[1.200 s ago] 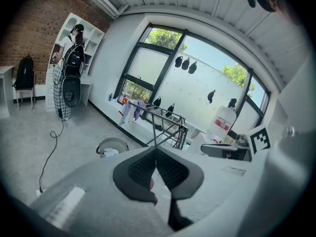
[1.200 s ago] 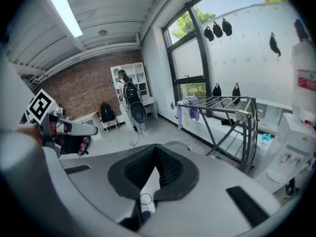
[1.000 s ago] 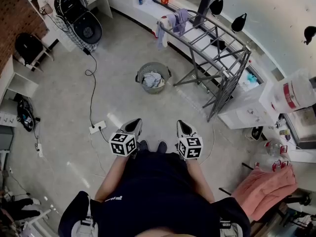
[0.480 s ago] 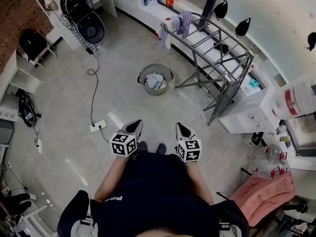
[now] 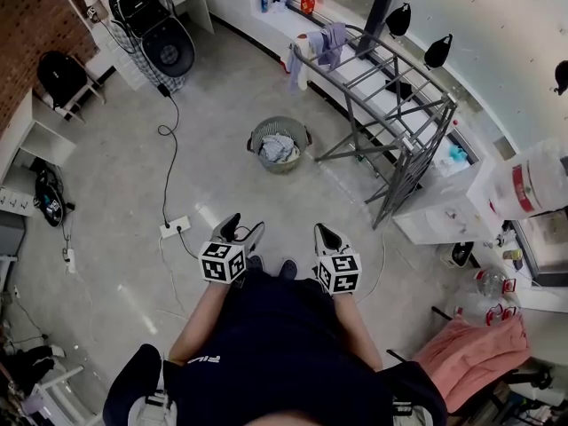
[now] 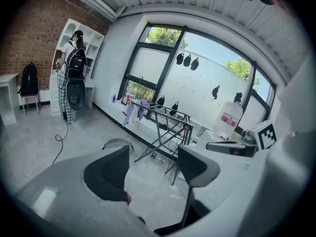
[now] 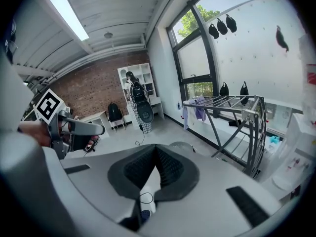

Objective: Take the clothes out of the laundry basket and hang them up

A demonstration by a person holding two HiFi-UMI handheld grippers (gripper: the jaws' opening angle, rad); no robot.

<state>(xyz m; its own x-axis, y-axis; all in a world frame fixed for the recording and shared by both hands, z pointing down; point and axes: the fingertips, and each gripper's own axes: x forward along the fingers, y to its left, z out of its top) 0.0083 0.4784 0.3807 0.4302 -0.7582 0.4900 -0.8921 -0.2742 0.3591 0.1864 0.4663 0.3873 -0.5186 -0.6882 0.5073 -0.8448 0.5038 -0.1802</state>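
Laundry basket [image 5: 280, 144] holding crumpled clothes [image 5: 278, 148] on the floor [image 5: 213, 105], drying rack [image 5: 390, 114] at its 2 o'clock with garments [image 5: 324, 43] draped on its far end; at the basket's 6 o'clock, well apart, left tongs [image 5: 243, 229], jaws just opened wide and empty, and right tongs [image 5: 323, 232], jaws closed on nothing.

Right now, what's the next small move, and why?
Probably step toward the basket. It sits on the floor well ahead with clothes inside, while both claws are held at your waist. The left claw has just been opening and is empty. The right claw is shut, also empty.
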